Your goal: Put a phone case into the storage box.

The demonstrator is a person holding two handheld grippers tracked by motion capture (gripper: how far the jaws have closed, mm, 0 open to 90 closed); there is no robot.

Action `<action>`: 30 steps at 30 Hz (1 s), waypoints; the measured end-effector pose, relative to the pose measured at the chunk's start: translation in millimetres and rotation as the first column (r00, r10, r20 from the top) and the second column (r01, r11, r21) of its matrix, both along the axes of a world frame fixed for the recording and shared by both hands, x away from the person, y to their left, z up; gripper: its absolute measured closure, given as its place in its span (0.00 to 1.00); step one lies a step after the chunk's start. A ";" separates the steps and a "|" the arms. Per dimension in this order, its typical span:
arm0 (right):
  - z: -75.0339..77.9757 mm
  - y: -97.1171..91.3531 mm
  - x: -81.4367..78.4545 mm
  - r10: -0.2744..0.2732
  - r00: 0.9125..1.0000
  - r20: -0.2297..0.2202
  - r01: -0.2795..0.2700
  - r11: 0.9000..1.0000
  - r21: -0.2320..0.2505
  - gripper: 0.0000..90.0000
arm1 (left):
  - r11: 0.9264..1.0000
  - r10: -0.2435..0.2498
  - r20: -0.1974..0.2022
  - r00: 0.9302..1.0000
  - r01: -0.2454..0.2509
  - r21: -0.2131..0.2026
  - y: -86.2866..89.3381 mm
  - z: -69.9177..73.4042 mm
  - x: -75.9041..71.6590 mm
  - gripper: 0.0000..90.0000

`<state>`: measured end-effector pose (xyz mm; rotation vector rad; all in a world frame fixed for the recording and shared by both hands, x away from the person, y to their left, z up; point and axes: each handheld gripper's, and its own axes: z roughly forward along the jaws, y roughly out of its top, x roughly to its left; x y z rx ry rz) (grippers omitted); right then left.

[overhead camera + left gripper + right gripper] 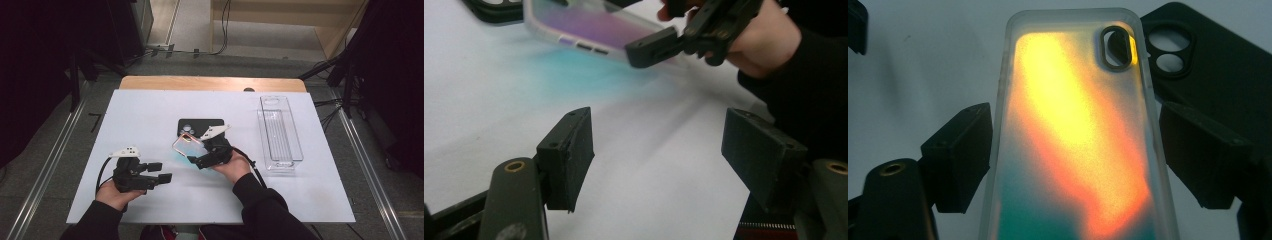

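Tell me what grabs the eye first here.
The iridescent phone case, glowing orange and teal, sits clamped across its width in the right hand-held gripper and lifted off the white table at its middle. Behind it lies a black phone case; a clear plastic bin stands at the right.

Phone case (188,145) in right tongs (196,154), overlapping 2nd case (200,126) behind; tray (280,131) far right; left tongs (159,172) near-left.

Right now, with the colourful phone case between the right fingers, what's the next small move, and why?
Probably carry the iridescent phone case rightward toward the clear bin. The right gripper clamps its edges, lifted off the table near the black case, while the left gripper rests open.
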<state>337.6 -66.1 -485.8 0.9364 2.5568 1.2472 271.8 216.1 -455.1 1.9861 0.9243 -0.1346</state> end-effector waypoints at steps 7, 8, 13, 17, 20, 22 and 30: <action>24.5 -16.3 -8.9 -0.006 1.000 0.014 0.006 0.999 0.038 0.17 | 1.000 0.003 -0.034 0.999 -0.004 -0.015 -3.4 1.9 -0.5 0.33; 27.4 -19.5 -10.4 -0.007 1.000 0.015 0.006 0.999 0.047 0.17 | 1.000 0.004 -0.035 0.999 -0.004 -0.015 -3.8 2.5 -0.3 0.33; 38.5 -35.1 -17.6 -0.026 1.000 -0.002 0.026 0.995 0.096 0.17 | 1.000 0.014 -0.039 0.999 -0.014 -0.018 -7.8 6.3 -0.2 0.32; 43.2 -45.4 -23.9 -0.062 0.998 -0.018 0.064 0.987 0.147 0.17 | 1.000 0.018 -0.045 0.999 -0.018 -0.011 -12.9 12.5 1.1 0.32; 43.6 -50.3 -26.9 -0.100 0.994 -0.037 0.105 0.980 0.171 0.17 | 0.999 0.030 -0.049 0.998 -0.030 -0.009 -16.4 18.4 3.6 0.32; 43.2 -52.4 -28.9 -0.121 0.992 -0.046 0.127 0.975 0.185 0.17 | 0.999 0.042 -0.057 0.998 -0.043 -0.017 -18.6 22.6 5.8 0.32; 32.3 -53.4 -38.5 -0.216 0.972 -0.095 0.233 0.944 0.235 0.17 | 0.998 0.057 -0.052 0.997 -0.057 0.001 -32.7 39.3 12.5 0.33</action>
